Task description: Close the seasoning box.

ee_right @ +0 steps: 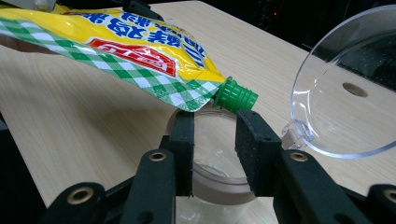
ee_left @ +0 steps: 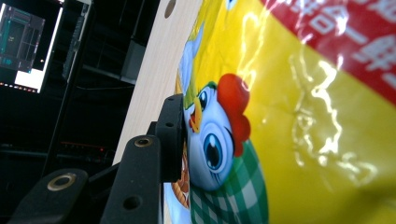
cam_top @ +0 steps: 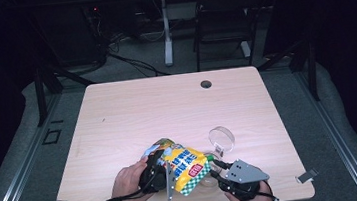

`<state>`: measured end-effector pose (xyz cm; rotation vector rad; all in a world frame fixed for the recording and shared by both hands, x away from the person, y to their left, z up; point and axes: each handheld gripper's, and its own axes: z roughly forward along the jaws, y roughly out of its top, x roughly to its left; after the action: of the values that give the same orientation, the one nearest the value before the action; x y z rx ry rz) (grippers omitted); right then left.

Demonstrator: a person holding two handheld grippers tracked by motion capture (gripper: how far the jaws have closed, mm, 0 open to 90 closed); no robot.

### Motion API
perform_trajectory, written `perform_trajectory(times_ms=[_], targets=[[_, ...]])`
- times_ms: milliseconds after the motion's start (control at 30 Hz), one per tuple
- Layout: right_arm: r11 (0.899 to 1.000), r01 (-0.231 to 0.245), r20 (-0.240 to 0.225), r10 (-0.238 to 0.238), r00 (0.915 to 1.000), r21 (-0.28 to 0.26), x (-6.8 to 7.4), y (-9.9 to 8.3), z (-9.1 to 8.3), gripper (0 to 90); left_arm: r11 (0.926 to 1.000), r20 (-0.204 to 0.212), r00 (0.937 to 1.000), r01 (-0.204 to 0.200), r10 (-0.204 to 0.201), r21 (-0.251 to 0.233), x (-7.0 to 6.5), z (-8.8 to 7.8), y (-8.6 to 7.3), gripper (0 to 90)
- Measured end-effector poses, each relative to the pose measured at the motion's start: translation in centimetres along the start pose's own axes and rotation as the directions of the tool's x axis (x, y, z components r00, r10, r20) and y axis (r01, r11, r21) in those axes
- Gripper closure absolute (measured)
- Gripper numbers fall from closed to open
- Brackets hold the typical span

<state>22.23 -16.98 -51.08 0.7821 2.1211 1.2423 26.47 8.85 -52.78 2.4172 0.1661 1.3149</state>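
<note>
Pouch: a yellow refill pouch (cam_top: 187,167) with a green checked base and a cartoon chicken, held off the surface near its near edge, about midway along it, tilted so the spout end points down toward the right.
Spout: the green screw spout (ee_right: 235,97) hangs just above the open mouth of the jar (ee_right: 219,179), not touching the rim as far as can be seen.
Jar: clear glass with a tan collar, upright on the surface close to the near edge; its clear hinged lid (ee_right: 348,84) is flipped open and stands up on the side toward the far right corner.
Left claw: the left claw (cam_top: 160,172) is clenched on the pouch, one black pad (ee_left: 172,135) pressed flat against the printed side; the other pad is hidden behind the pouch.
Right claw: the right claw (ee_right: 214,149) grasps the jar, its two pads set on either side of the neck.
Surface: pale wood (cam_top: 157,107), with a round cable hole (cam_top: 206,84) near the far edge.
</note>
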Motion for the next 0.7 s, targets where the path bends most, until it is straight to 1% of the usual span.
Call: perform_trajectory(times_ms=[33, 67, 100, 133, 167, 233, 333, 367, 567, 700], targets=[[1.000, 0.009, 0.000, -0.009, 1.0000, 0.003, 0.0, 0.0, 0.0, 68.1, 1.0000, 0.000, 1.0000, 0.001, -0.001, 0.001, 0.0, 0.0, 0.0, 63.3], [1.000, 0.020, 0.010, -0.020, 0.9998, 0.002, 0.0, 0.1, 0.1, 68.1, 1.0000, 0.000, 1.0000, -0.002, 0.002, 0.004, 0.1, 0.0, -0.1, 63.3], [0.999, 0.040, 0.021, -0.040, 0.9990, 0.008, 0.1, 0.2, 0.1, 68.1, 1.0000, 0.001, 1.0000, -0.001, 0.001, 0.003, 0.1, 0.0, -0.1, 63.3], [0.999, 0.050, 0.024, -0.050, 0.9985, 0.008, 0.1, 0.2, 0.1, 67.7, 1.0000, 0.000, 1.0000, 0.005, -0.005, 0.002, 0.1, 0.0, -0.2, 63.3], [0.997, 0.077, 0.036, -0.077, 0.9963, 0.019, 0.2, 0.3, 0.2, 67.5, 1.0000, -0.001, 1.0000, 0.004, -0.004, 0.004, 0.2, -0.1, -0.2, 63.3], [0.994, 0.106, 0.043, -0.107, 0.9933, 0.030, 0.3, 0.4, 0.3, 67.3, 1.0000, -0.007, 1.0000, -0.001, 0.001, 0.007, 0.2, -0.1, -0.3, 63.3], [0.990, 0.134, 0.051, -0.137, 0.9893, 0.047, 0.5, 0.4, 0.4, 68.1, 1.0000, -0.001, 1.0000, 0.003, -0.003, 0.008, 0.1, -0.2, -0.4, 63.3], [0.986, 0.154, 0.056, -0.158, 0.9859, 0.060, 0.6, 0.5, 0.5, 68.5, 1.0000, 0.000, 1.0000, 0.005, -0.005, 0.005, 0.2, -0.2, -0.5, 63.3], [0.973, 0.199, 0.058, -0.207, 0.9767, 0.113, 0.6, 0.9, 0.5, 70.1, 0.9998, -0.004, 0.9998, 0.020, -0.020, 0.004, 0.4, -0.3, -0.7, 63.3], [0.968, 0.223, 0.060, -0.231, 0.9711, 0.118, 0.5, 1.1, 0.6, 70.8, 0.9999, -0.005, 0.9999, 0.013, -0.013, 0.007, 0.4, -0.3, -0.7, 63.3]])
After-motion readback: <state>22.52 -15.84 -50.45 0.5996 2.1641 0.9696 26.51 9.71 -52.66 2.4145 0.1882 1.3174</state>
